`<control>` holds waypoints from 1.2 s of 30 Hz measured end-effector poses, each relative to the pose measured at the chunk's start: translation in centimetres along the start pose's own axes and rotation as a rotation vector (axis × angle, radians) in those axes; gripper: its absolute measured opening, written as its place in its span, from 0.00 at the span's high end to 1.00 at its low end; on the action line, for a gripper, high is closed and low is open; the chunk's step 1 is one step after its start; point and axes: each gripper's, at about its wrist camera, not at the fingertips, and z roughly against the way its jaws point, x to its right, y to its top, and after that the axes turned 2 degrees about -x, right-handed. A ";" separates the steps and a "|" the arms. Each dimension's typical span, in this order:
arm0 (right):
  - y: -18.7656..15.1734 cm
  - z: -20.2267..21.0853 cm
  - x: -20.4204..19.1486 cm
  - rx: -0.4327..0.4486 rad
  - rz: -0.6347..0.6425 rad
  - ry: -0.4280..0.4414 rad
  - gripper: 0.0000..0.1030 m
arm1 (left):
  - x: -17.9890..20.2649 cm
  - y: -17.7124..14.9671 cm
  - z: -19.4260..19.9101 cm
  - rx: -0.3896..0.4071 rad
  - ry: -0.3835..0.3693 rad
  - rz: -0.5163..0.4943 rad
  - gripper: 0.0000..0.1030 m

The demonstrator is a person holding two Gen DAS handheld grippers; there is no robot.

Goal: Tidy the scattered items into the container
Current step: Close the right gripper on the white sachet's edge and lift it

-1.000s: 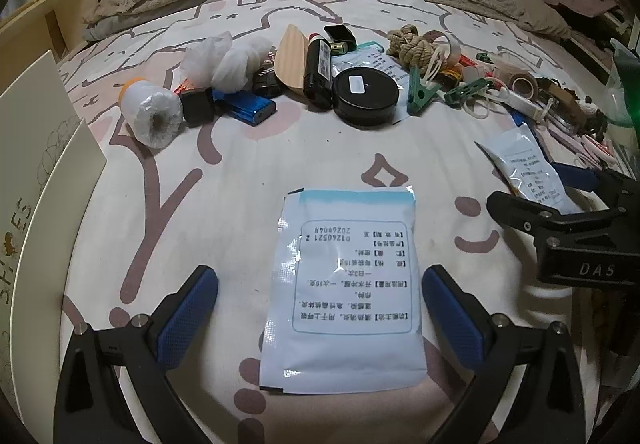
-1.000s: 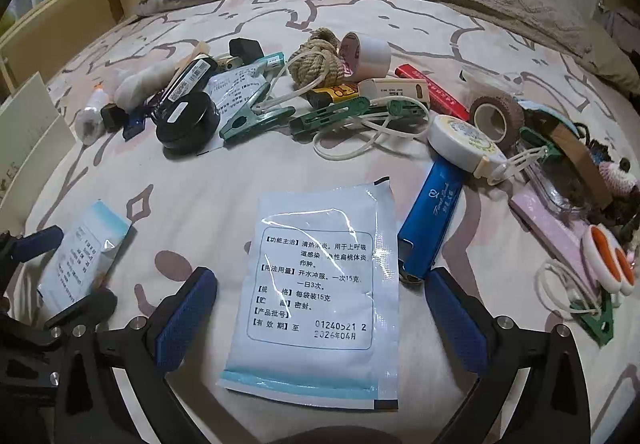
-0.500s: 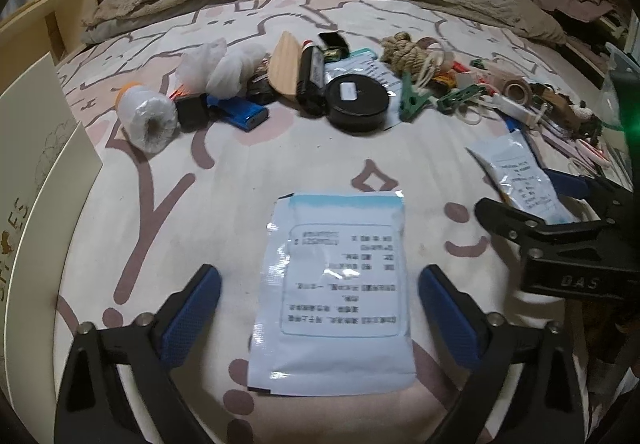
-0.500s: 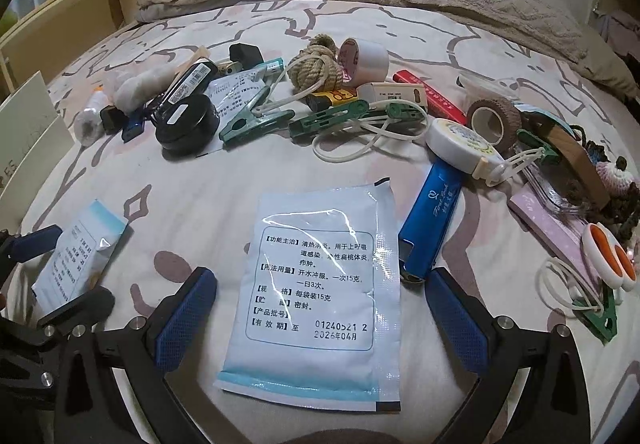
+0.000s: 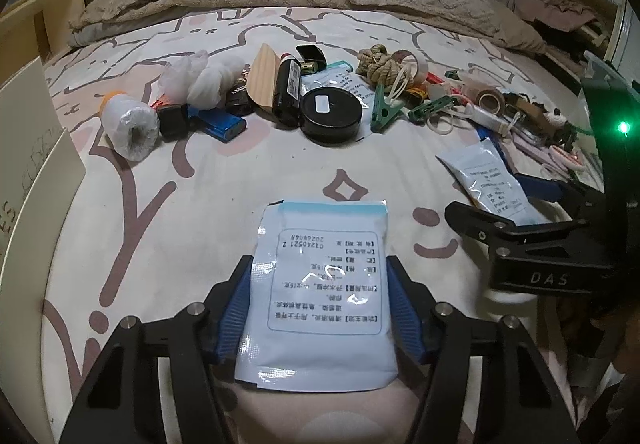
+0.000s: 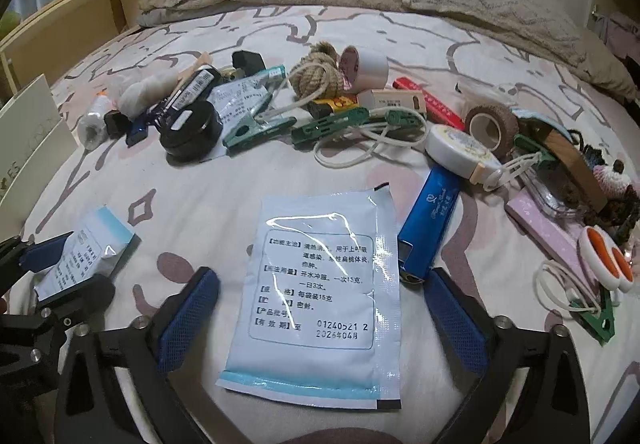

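Two white medicine sachets with blue end strips lie flat on the patterned bedspread. Seen from the left wrist, one sachet (image 5: 324,244) sits between the blue pads of my left gripper (image 5: 322,308). Its jaws are closing and both pads meet the sachet's long edges. In the right wrist view the other sachet (image 6: 320,276) lies between the pads of my right gripper (image 6: 320,320). Those jaws are closing slightly, with a gap on each side. Each view also shows the other gripper at its edge: the right gripper (image 5: 486,191), the left gripper (image 6: 80,264).
A heap of small items crosses the bed: a black round tin (image 5: 330,115), a rope ball (image 5: 378,61), green clips, tape rolls. A blue case (image 6: 432,219) lies by my right finger. A white lettered box (image 5: 36,171) stands at the left. Pillows lie behind.
The left jaws have closed from wide apart onto the sachet's edges. The right jaws have narrowed a little. Neither hand has shifted.
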 end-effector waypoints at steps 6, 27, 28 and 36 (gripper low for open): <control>0.0 0.6 -0.4 0.032 0.024 0.001 0.37 | -0.2 0.1 0.1 0.003 -0.020 0.018 0.39; -0.6 3.2 0.3 0.096 -0.046 0.026 0.53 | -1.3 0.2 1.0 0.033 -0.082 0.080 0.47; -0.6 3.3 0.3 0.094 -0.049 0.029 0.53 | -1.3 0.2 1.1 0.034 -0.084 0.079 0.48; -0.8 3.5 0.2 0.077 -0.068 0.049 0.53 | -1.2 0.3 1.4 0.042 -0.093 0.074 0.49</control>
